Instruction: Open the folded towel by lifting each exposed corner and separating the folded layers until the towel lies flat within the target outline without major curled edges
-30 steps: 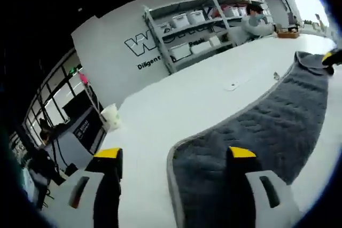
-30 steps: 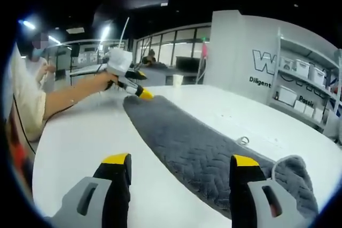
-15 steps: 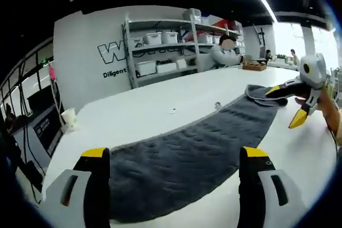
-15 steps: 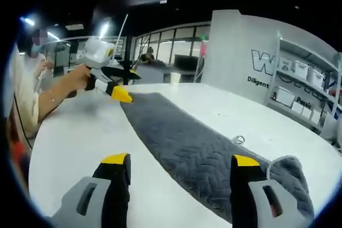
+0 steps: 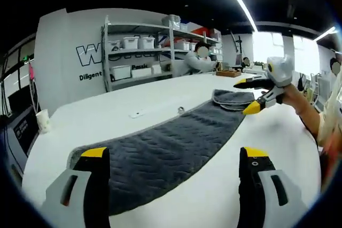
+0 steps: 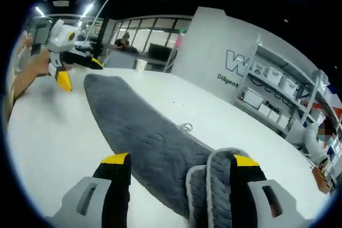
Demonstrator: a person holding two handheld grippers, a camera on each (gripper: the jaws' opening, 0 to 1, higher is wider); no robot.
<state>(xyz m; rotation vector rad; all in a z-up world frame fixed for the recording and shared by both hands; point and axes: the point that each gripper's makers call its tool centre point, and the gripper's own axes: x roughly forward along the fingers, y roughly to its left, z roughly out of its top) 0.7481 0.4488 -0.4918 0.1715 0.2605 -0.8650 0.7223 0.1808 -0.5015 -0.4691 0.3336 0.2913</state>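
The grey towel lies as a long strip on the white table, running from the wide-open left gripper toward the wide-open right gripper, its far end seemingly folded over.

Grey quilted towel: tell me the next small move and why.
Probably bring the right hand-held gripper onto the folded-over end of the grey quilted towel and pinch its top layer. That end lies doubled back just ahead of its open jaws, while the rest lies as a long strip on the white table. The left hand-held gripper hangs open over the other end.
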